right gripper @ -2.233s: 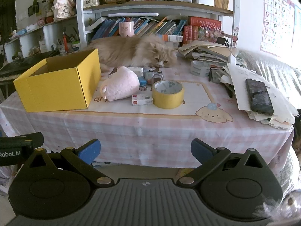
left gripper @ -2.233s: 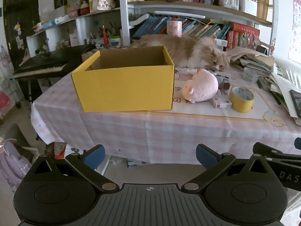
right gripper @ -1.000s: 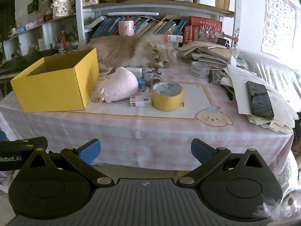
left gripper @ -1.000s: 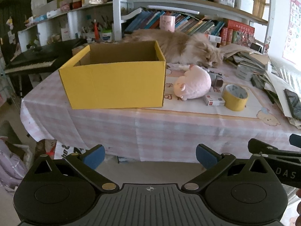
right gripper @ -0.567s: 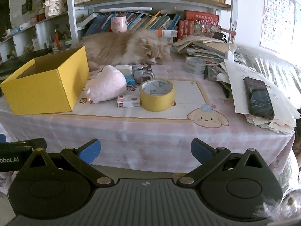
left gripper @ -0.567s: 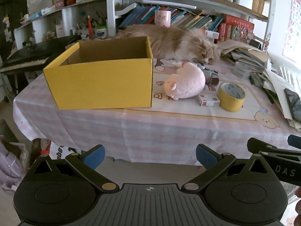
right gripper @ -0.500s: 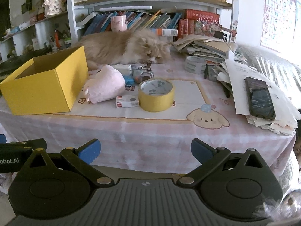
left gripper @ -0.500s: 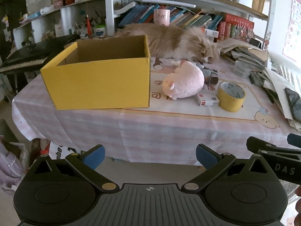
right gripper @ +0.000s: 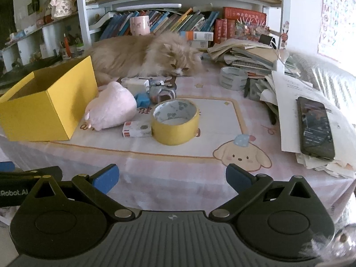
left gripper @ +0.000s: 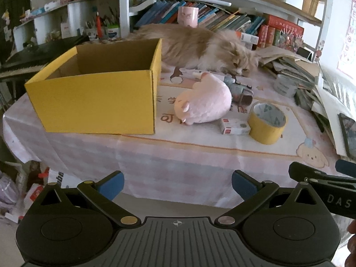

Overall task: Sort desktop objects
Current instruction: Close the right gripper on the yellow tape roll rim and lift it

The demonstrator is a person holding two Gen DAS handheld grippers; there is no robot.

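My right claw point(right gripper: 170, 178) hangs spread and empty; the tape roll point(right gripper: 175, 121) right of the box point(right gripper: 44, 111) looks light, stiff: pinch its wall.

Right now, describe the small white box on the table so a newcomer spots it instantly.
Start at the yellow box; right of it lies the pink plush toy. The small white box lies flat between the plush and the yellow tape roll, touching the roll; only it has a red end.

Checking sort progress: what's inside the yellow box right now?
In the left wrist view, the yellow box shows only bare cardboard inner walls and no items. Its front wall hides the floor, so low objects there cannot be ruled out.
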